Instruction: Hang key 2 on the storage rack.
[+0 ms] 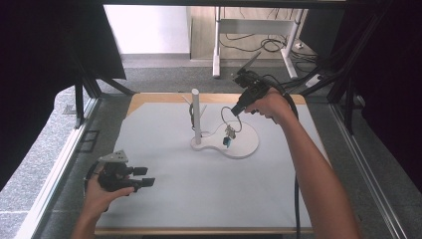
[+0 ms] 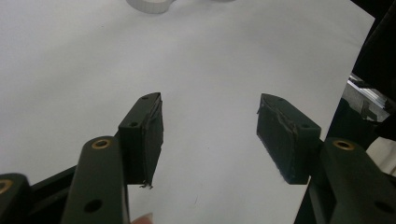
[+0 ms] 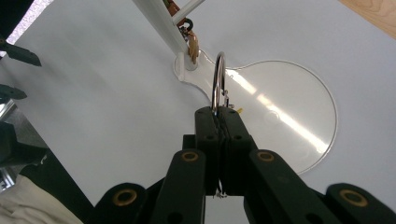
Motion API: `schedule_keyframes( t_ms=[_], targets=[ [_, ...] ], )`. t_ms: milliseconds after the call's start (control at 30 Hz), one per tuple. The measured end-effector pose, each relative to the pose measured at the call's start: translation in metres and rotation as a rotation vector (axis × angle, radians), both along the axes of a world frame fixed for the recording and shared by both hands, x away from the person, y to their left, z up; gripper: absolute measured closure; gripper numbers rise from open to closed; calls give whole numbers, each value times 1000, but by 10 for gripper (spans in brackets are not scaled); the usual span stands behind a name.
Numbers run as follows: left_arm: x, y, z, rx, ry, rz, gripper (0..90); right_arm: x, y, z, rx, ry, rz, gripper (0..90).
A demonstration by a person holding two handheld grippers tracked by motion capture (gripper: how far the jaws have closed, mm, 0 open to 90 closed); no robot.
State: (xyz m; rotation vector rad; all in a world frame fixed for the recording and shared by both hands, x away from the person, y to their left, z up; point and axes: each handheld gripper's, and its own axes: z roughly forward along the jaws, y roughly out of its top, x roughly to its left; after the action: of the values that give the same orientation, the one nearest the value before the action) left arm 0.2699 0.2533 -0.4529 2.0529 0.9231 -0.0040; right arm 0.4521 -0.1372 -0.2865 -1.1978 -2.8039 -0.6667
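A white stand with an upright post [image 1: 196, 117] and a round flat base [image 1: 246, 145] sits mid-table. My right gripper [image 1: 238, 110] hovers over the base, shut on a metal key ring [image 3: 218, 81]. The ring sticks up from between the jaws [image 3: 219, 112], and a small charm [image 1: 229, 135] dangles under it above the base [image 3: 289, 116]. Another brown trinket [image 3: 192, 46] hangs on a hook by the post [image 3: 159, 25]. At the table's near left corner my left gripper [image 1: 147, 177] is held level and open, with only bare mat between its jaws [image 2: 210, 105].
A light grey mat [image 1: 199, 189] covers the table, with a wooden edge at the back [image 1: 149, 97]. Black curtains and metal frame rails flank both sides. The stand's base edge [image 2: 149, 5] shows far ahead of the left jaws.
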Motion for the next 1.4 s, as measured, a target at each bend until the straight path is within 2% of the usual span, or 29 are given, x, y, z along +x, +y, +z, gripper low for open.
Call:
schedule_keyframes(
  t_ms=[600, 933, 1400],
  targets=[
    [0, -2, 0, -4, -2, -2, 413, 11, 7, -2, 6, 3, -12, 883],
    [0, -3, 1, -6, -3, -11, 413, 19, 17, -8, 5, 9, -11, 882],
    [1, -5, 2, -8, -6, -23, 413, 35, 26, -19, 1, -10, -40, 883]
  ],
)
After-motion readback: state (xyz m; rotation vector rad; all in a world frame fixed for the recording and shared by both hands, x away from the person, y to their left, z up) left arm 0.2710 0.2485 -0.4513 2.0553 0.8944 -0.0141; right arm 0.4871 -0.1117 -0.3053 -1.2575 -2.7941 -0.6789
